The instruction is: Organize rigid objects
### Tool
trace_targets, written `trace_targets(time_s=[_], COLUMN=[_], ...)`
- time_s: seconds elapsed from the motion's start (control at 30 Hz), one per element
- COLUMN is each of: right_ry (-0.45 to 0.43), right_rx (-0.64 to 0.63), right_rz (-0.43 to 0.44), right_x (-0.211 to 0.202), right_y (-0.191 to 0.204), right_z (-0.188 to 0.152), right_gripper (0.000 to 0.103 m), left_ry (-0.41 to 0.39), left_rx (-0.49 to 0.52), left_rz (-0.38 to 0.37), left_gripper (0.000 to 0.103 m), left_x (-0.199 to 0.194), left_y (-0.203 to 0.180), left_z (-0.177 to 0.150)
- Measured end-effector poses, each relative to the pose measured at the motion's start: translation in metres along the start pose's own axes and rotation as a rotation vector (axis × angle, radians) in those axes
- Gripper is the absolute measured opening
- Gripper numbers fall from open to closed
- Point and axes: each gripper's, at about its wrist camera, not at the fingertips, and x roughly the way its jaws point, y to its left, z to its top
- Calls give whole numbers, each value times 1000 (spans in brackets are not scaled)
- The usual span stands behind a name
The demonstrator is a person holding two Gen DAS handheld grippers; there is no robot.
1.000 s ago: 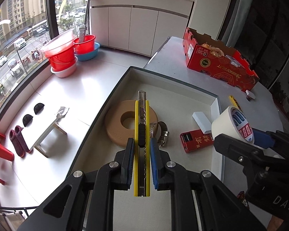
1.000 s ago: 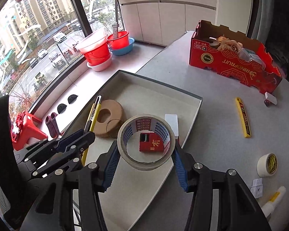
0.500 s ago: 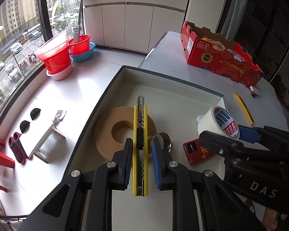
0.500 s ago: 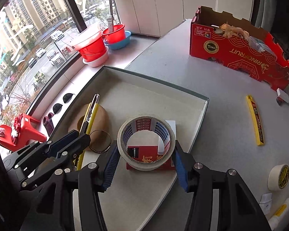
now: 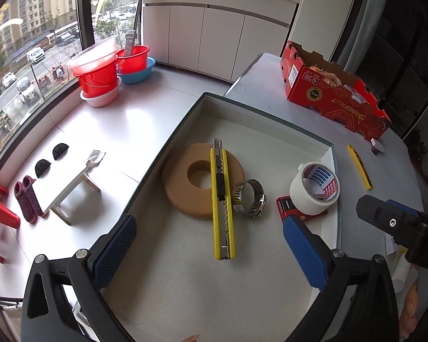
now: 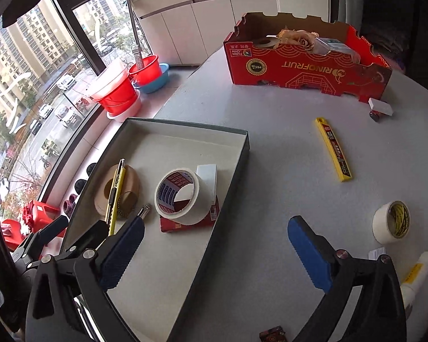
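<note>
A shallow dark-rimmed tray [image 5: 168,142] [image 6: 236,168] holds a yellow utility knife [image 5: 222,199] [image 6: 115,192] lying across a brown foam ring [image 5: 179,188] [image 6: 129,182], a metal hose clamp [image 5: 249,196], a white tape roll [image 5: 314,188] [image 6: 178,196] resting on a red box [image 5: 284,203] [image 6: 185,223], and a white block [image 6: 207,175]. My left gripper [image 5: 208,250] is open and empty above the tray's near end. My right gripper [image 6: 214,253] is open and empty over the tray's right rim.
On the grey table lie a yellow blade case [image 6: 333,149] [image 5: 359,166], a small white tape roll [image 6: 391,222], a glue tube [image 6: 413,279] and a small white block [image 6: 381,107]. A red cardboard box [image 6: 305,65] [image 5: 331,97] stands at the back. The floor drops off left of the tray.
Both grippers opened and pulled back. The knife now lies on the foam ring and the tape roll now rests on the red box in the tray.
</note>
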Motion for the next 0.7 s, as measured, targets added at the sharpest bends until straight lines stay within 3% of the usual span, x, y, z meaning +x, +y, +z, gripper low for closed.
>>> trace_targets(time_s=[0.43,0.7], right_ry=[33,-13], right_rx=[34,164], right_rz=[-36,-130], right_x=[-37,-81], right_y=[-20,-80], right_z=[-75,-138], right_gripper=[101,101], left_ry=[55,64], left_rx=[134,236], left_rz=[1,-37], left_gripper=[103,103], left_x=[-23,-42], left_y=[-40,-85], left_z=[-52,-75])
